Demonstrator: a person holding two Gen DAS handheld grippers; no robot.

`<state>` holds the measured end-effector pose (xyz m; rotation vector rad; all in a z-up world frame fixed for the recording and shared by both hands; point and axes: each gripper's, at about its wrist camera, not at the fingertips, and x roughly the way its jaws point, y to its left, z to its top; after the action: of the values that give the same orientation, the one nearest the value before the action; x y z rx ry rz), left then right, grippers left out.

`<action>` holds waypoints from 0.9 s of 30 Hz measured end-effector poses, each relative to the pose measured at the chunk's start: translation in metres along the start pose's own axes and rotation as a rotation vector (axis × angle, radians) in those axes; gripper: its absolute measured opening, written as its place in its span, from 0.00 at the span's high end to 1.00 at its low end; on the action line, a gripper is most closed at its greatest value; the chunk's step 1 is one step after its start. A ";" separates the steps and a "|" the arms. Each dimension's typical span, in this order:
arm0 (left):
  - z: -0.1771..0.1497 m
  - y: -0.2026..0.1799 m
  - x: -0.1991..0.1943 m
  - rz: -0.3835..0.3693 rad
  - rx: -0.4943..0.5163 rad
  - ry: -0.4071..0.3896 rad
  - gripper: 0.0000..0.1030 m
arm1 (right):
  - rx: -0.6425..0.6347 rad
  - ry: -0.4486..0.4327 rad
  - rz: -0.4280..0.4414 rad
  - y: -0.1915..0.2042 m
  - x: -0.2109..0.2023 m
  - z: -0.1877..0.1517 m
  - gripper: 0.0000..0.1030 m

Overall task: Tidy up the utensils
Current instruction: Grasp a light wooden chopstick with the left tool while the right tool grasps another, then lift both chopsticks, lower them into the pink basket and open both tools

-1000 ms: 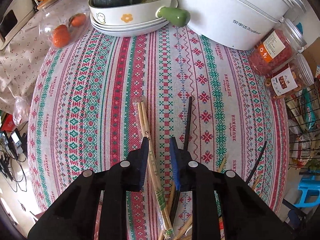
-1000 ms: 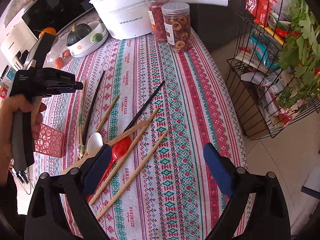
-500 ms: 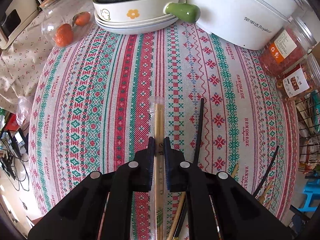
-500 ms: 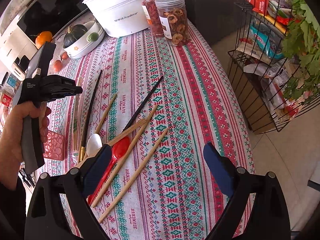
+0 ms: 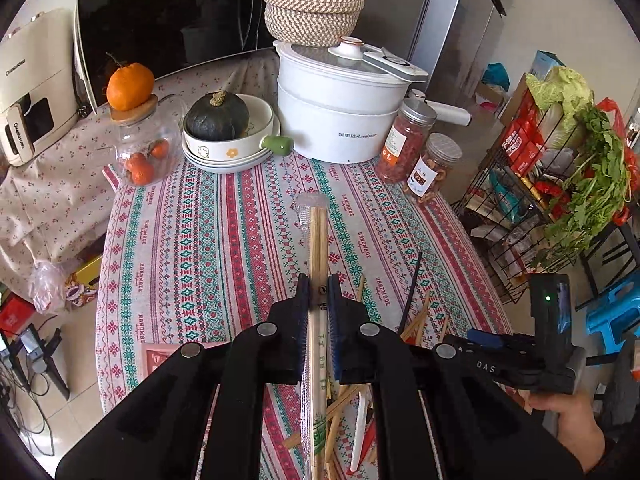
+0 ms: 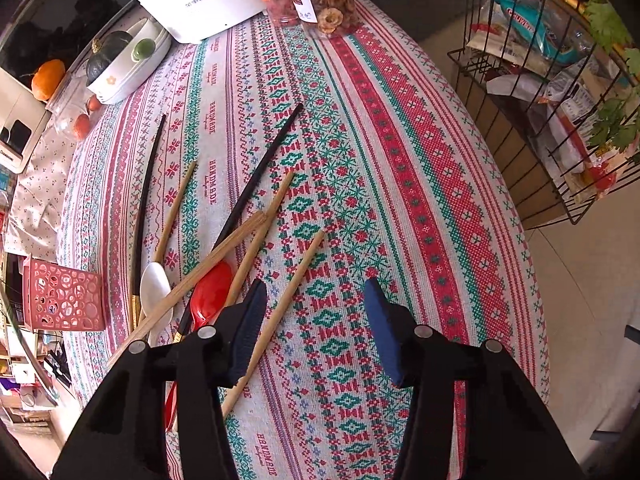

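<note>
My left gripper [image 5: 318, 285] is shut on a pair of bamboo chopsticks in a clear plastic sleeve [image 5: 317, 236], held up above the patterned tablecloth [image 5: 208, 240]. My right gripper [image 6: 316, 300] hangs low over the cloth and its jaws are closing. One loose bamboo chopstick [image 6: 298, 276] lies between them, close to the left pad, and neither pad presses on it. Left of it lie a red spoon [image 6: 212, 292], a white spoon [image 6: 156, 284], more bamboo chopsticks [image 6: 256, 240] and two black chopsticks [image 6: 264, 176]. A pink perforated basket [image 6: 60, 300] stands at the table's left edge.
At the table's far end are a white pot [image 5: 336, 120], two jars [image 5: 420, 152], a stack of dishes holding a dark squash [image 5: 228, 136] and a glass jar of oranges [image 5: 144, 148]. A wire rack of groceries [image 6: 560, 80] stands beside the table's right edge.
The left gripper closed on the sleeved chopsticks and lifted them off the cloth, tilting up. The right gripper sank toward the table and its jaws narrowed around a bamboo chopstick.
</note>
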<state>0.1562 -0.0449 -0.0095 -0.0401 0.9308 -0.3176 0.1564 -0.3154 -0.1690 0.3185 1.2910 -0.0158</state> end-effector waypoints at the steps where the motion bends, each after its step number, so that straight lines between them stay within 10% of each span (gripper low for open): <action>1: -0.007 0.001 -0.009 -0.021 -0.006 -0.013 0.92 | 0.006 0.004 0.004 0.001 0.003 0.000 0.59; 10: -0.057 0.022 -0.041 -0.125 -0.024 -0.111 0.92 | -0.091 -0.026 -0.195 0.035 0.018 -0.007 0.82; 27: -0.059 0.071 -0.122 -0.024 -0.060 -0.641 0.92 | -0.154 -0.348 -0.075 0.059 -0.091 -0.037 0.95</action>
<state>0.0599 0.0641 0.0383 -0.1969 0.3033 -0.2733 0.1066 -0.2655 -0.0787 0.1269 0.9517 -0.0337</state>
